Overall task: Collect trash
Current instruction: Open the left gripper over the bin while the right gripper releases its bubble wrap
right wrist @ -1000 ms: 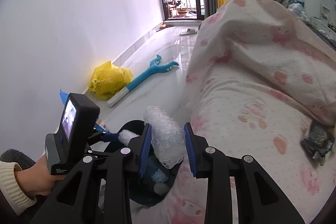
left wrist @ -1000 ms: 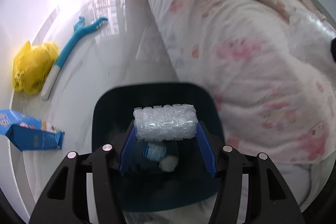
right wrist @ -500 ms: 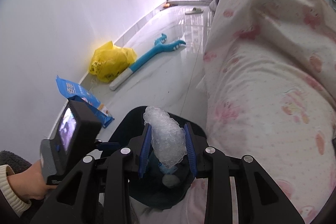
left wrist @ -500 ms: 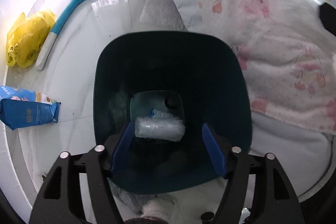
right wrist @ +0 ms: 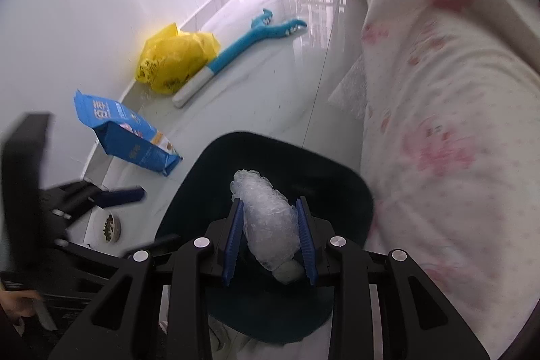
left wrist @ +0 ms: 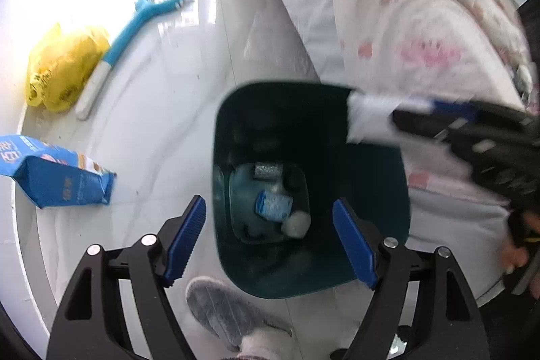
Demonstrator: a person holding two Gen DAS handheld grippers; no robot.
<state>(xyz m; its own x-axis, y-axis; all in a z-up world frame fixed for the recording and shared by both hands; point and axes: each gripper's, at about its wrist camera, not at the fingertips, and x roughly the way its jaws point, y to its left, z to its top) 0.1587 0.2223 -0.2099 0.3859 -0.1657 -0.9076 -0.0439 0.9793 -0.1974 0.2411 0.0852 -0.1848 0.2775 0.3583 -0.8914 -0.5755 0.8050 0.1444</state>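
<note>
The left hand-held gripper (left wrist: 270, 238) has let its bubble-wrap roll fall and is opening; the right hand-held gripper (right wrist: 270, 240) has brought its clear bubble-wrap roll (right wrist: 266, 215) over the dark teal bin (right wrist: 354, 188).

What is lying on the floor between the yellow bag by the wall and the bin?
Bare white floor, mostly. In the right wrist view only the blue-and-white stick toy lies beside the yellow bag, with clear tile down to the dark bin. The blue packet sits off to the side.
</note>
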